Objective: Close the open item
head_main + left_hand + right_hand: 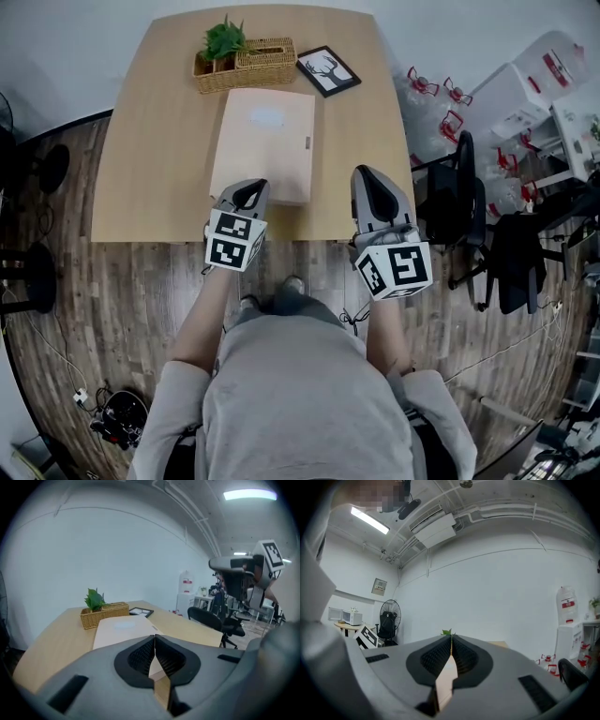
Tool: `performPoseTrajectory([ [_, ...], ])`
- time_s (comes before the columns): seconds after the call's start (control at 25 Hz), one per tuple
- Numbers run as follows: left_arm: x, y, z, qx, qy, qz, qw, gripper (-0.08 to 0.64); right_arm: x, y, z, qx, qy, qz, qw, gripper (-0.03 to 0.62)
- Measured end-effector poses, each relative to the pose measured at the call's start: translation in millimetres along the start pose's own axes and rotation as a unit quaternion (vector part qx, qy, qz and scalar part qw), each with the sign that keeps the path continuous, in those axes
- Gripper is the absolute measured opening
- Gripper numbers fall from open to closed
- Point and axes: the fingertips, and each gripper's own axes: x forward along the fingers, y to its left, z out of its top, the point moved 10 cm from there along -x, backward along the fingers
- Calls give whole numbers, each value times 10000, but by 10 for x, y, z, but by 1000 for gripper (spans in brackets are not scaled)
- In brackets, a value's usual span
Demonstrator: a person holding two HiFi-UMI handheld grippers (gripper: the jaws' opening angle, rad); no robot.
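Left gripper: both fingers pressed together along their full length, nothing between them. In the head view its tips lie over the near left corner of the pale beige flat rectangular box; whether they touch it cannot be made out. The black-and-white square-marker cube sits at its rear, over the table's front edge.

Right gripper: fingers likewise pressed together and holding nothing. A pale strip of surface shows through the slit below the tips. In the head view this gripper stands above the front edge of the table, just right of the box's near right corner and apart from it.

The box lies at the middle of the light wooden table, its near side close to the front edge. Its broad top is flat and level, with a small dark fitting on the right side.

At the far edge, just behind the box, stands a woven wicker basket with a green leafy plant at its left end. A black-framed picture of a deer lies towards the far right corner.

A black office chair stands on the wood-plank floor, off the table's right edge.
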Motion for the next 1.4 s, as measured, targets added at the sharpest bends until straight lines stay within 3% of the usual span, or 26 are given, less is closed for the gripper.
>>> performPoseTrajectory([
  [0.2, -412, 119, 177, -324, -643, -8, 9974, 12, 3, 196, 38, -33, -6, -25, 10000, 14],
  [0.56, -1090, 295, 355, -226, -1395, 466, 9889, 12, -84, 541, 112, -210, -33, -126, 9997, 14],
  [1.04, -1829, 364, 512, 28, -2133, 773, 9739, 12, -319, 905, 258, -299, -165, -311, 9989, 13],
  [1.4, -2212, 375, 538, 192, -2454, 932, 9648, 12, -494, 1136, 346, -320, -262, -432, 9982, 12],
])
